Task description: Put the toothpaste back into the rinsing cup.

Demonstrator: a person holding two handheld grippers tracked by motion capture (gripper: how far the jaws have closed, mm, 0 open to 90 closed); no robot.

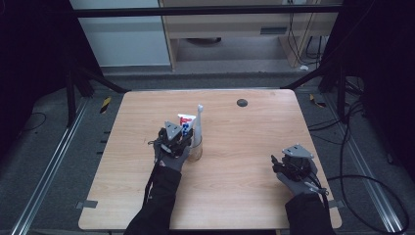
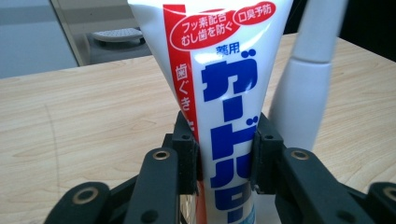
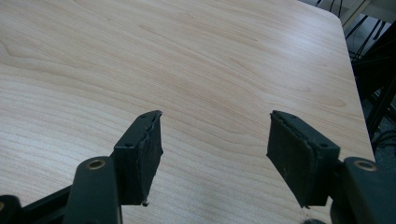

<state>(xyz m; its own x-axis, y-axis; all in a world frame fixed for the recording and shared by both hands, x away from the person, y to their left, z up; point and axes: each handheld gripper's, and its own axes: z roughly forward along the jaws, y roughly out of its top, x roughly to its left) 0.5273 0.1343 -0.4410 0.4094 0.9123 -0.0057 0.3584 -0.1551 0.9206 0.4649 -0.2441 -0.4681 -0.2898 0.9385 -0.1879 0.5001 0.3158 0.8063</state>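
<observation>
While its jaws clamp the toothpaste tube standing in a clear cup beside a white toothbrush mid-table, the left gripper has bare wooden table all round, and the right gripper gapes empty near the right edge.

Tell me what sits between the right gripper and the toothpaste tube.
Nothing visible does. The right gripper hangs open over bare table, and only plain wood lies between it and the toothpaste tube, which the left gripper has clamped beside a white toothbrush in a clear cup.
</observation>
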